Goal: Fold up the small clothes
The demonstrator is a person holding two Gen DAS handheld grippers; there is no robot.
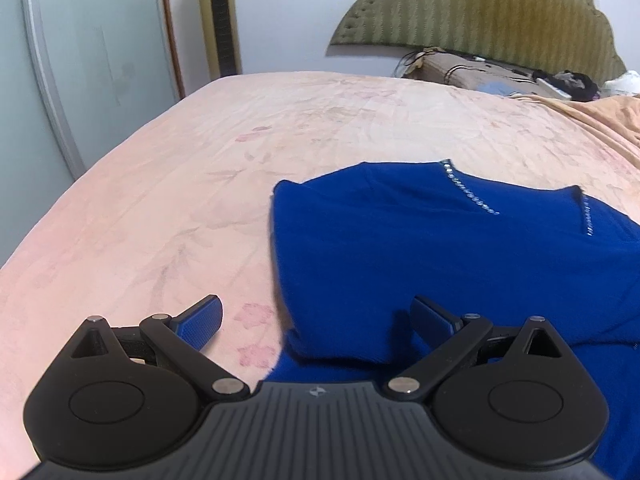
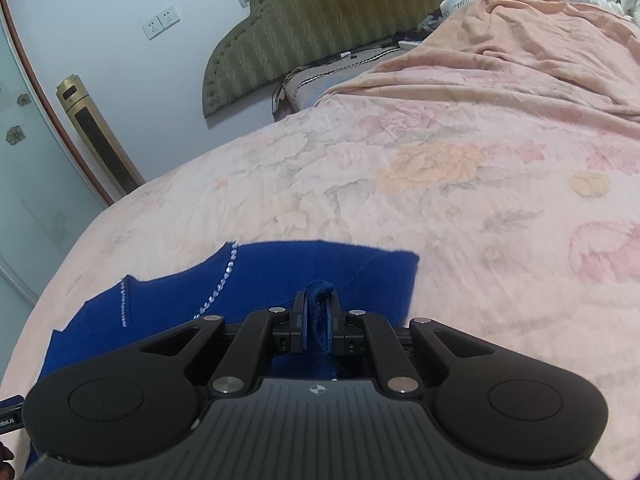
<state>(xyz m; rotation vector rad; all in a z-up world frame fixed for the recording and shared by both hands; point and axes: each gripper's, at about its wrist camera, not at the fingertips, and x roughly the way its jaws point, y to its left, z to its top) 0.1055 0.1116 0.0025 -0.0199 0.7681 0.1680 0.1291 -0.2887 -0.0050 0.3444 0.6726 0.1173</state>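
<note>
A royal-blue knit garment (image 1: 440,248) with rows of small rhinestones lies on the pink floral bed sheet (image 1: 200,184). My left gripper (image 1: 316,312) is open, its jaws wide apart over the garment's left edge; one pad is above the sheet, the other above the blue cloth. In the right wrist view the same garment (image 2: 168,304) lies spread ahead. My right gripper (image 2: 318,300) is shut on a bunched fold of the blue garment, which sticks up between the pads.
A green padded headboard (image 1: 480,12) and a pillow with clutter (image 1: 480,72) stand at the far end. A gold tower fan (image 1: 219,20) and a glass door (image 1: 80,60) are beyond the bed's left edge. A crumpled peach blanket (image 2: 540,48) lies far right.
</note>
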